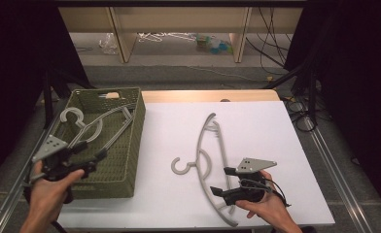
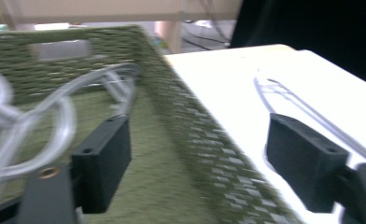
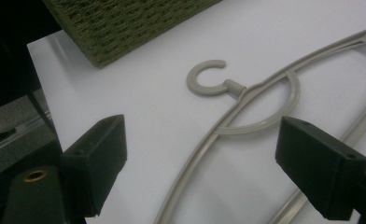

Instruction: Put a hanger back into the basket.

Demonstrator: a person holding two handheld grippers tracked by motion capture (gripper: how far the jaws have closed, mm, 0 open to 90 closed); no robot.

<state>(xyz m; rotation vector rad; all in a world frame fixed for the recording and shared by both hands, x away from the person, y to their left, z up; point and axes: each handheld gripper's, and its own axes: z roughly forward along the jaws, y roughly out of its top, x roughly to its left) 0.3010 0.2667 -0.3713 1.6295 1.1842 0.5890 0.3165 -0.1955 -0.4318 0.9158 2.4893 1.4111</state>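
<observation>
Left hand [image 1: 45, 187] seen low at the near left corner, forearm angled up from the bottom edge, its gripper [image 1: 87, 156] pointed right and far across the near part of the green woven basket [image 1: 135, 141]. Jaws spread wide, released, nothing between them; in the left gripper view the basket's right wall runs up between the two pads. One grey hanger [image 1: 98, 125] is lying inside the basket, hook toward its far left, clear of the pads.

Right hand [image 1: 266, 206] held at the near edge of the white table [image 1: 266, 126], wrist low, its gripper [image 1: 218, 180] pointed left. Jaws wide apart, nothing pinched. A second grey hanger [image 1: 213, 160] is lying flat on the table, hook toward the left; its curved arm passes between the open pads, and contact cannot be told.

Basket set at the table's left edge. Open white surface noted far and right of the table hanger, and between its hook and the basket wall.
</observation>
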